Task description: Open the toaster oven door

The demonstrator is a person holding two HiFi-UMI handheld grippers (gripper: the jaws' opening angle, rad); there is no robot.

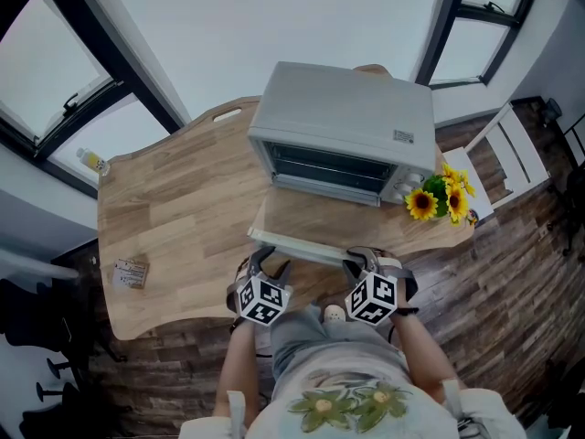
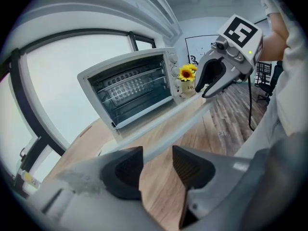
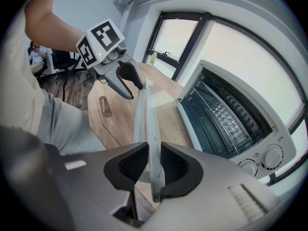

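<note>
A silver toaster oven [image 1: 343, 122] stands at the far side of the wooden table [image 1: 174, 218]. Its glass door [image 1: 311, 216] lies folded down flat toward me, and the rack inside shows [image 2: 127, 88]. The long door handle [image 1: 302, 248] runs along the door's near edge. My left gripper [image 1: 268, 262] is at the handle's left end; its jaws [image 2: 158, 160] are open around the handle [image 2: 185, 119], with gaps on both sides. My right gripper [image 1: 366, 262] is at the right end, its pads [image 3: 150, 165] shut against the handle [image 3: 147, 124].
A pot of sunflowers [image 1: 441, 198] stands at the oven's right, by the control knobs [image 3: 272, 157]. A small packet [image 1: 131, 273] lies near the table's left front corner. A bottle [image 1: 91, 161] rests on the window sill. A white chair [image 1: 507, 158] stands on the floor at right.
</note>
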